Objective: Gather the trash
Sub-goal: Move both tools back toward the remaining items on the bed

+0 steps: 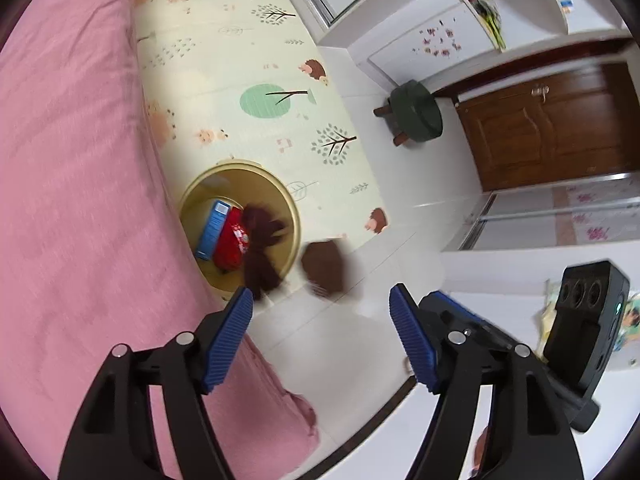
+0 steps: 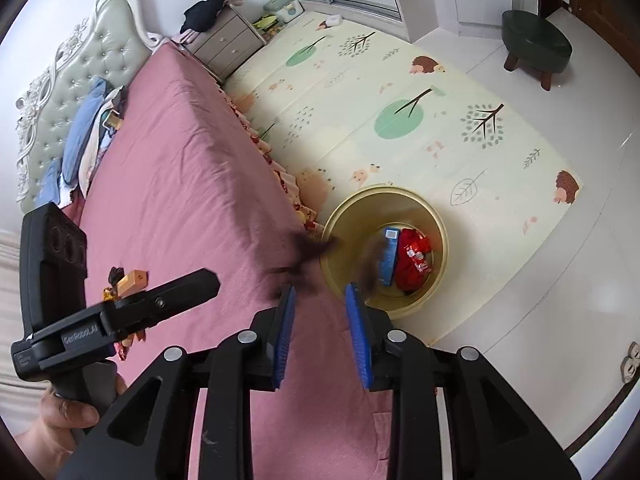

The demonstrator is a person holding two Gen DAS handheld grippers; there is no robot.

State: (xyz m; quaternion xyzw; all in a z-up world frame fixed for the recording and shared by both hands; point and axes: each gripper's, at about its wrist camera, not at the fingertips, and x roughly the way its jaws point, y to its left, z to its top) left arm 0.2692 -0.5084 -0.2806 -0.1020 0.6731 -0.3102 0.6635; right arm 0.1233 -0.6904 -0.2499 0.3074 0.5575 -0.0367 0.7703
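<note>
A round yellow bin (image 1: 240, 166) stands on the floor against the bed, holding a blue box (image 1: 214, 230) and a red packet (image 1: 232, 240). My left gripper (image 1: 320, 292) is open above the floor beside it, with nothing between the pads. Two blurred dark brown scraps hang in the air, one (image 1: 262, 248) over the bin's mouth and one (image 1: 324, 266) just outside its rim. In the right wrist view my right gripper (image 2: 320, 290) is open by the bed's corner, next to the bin (image 2: 384, 192). The blurred scraps (image 2: 308, 252) (image 2: 370, 264) are just past its tips.
The pink bed (image 2: 180, 184) fills the left side, with a small orange block (image 2: 134, 280) and a wrapper (image 2: 124, 348) near its foot. A patterned play mat (image 2: 400, 92) lies beyond the bin. A green stool (image 2: 536, 40) and a wooden door (image 1: 552, 128) stand on the white tile floor.
</note>
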